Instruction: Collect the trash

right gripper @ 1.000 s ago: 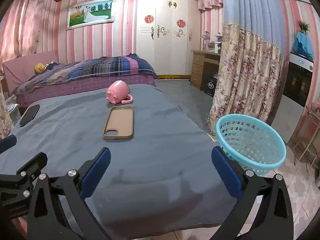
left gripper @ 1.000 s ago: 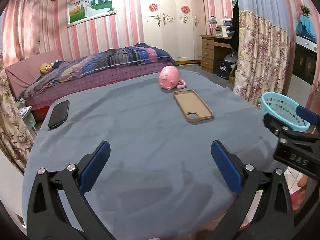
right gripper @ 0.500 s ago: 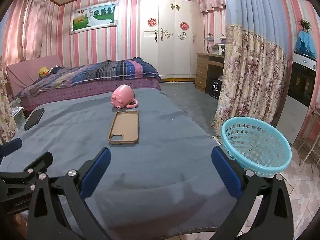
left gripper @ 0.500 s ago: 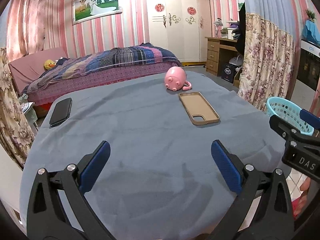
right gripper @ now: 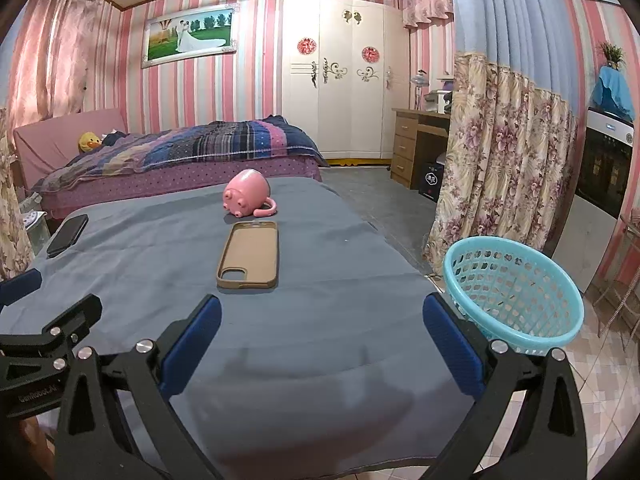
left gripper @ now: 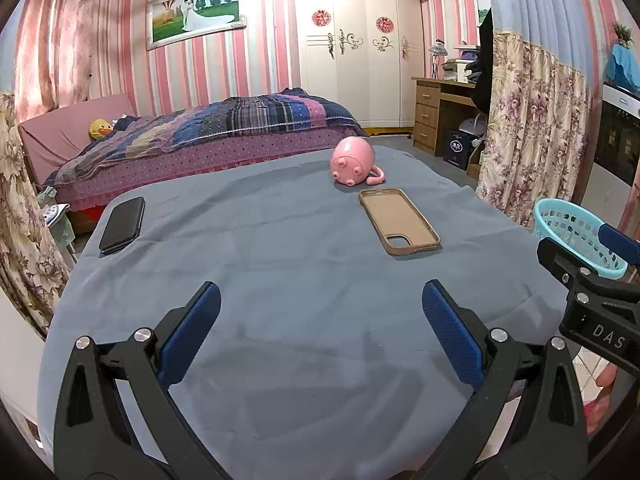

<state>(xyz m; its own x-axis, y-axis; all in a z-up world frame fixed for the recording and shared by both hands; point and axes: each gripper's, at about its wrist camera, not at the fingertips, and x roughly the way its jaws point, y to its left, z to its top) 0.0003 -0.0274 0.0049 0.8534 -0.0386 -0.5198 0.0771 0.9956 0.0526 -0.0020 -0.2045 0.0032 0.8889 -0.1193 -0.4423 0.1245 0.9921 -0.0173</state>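
Note:
A light blue mesh basket [right gripper: 514, 288] stands off the right side of the grey-clothed table [right gripper: 320, 320]; it also shows in the left wrist view [left gripper: 576, 236]. No loose trash shows on the table. My left gripper [left gripper: 320, 324] is open and empty over the table's near edge. My right gripper [right gripper: 320, 328] is open and empty over the near right edge, left of the basket. Each gripper shows at the edge of the other's view.
A tan phone case [left gripper: 398, 220] [right gripper: 249, 254] lies mid-table, a pink pig mug [left gripper: 354, 162] [right gripper: 248, 193] on its side behind it, and a black phone [left gripper: 122, 224] [right gripper: 67, 235] at the far left. A bed [left gripper: 208, 136] and floral curtains [right gripper: 492, 176] lie beyond.
Both grippers have pulled back and tilted up a little, so the table objects and basket sit lower and farther in view. Both stay open and empty.

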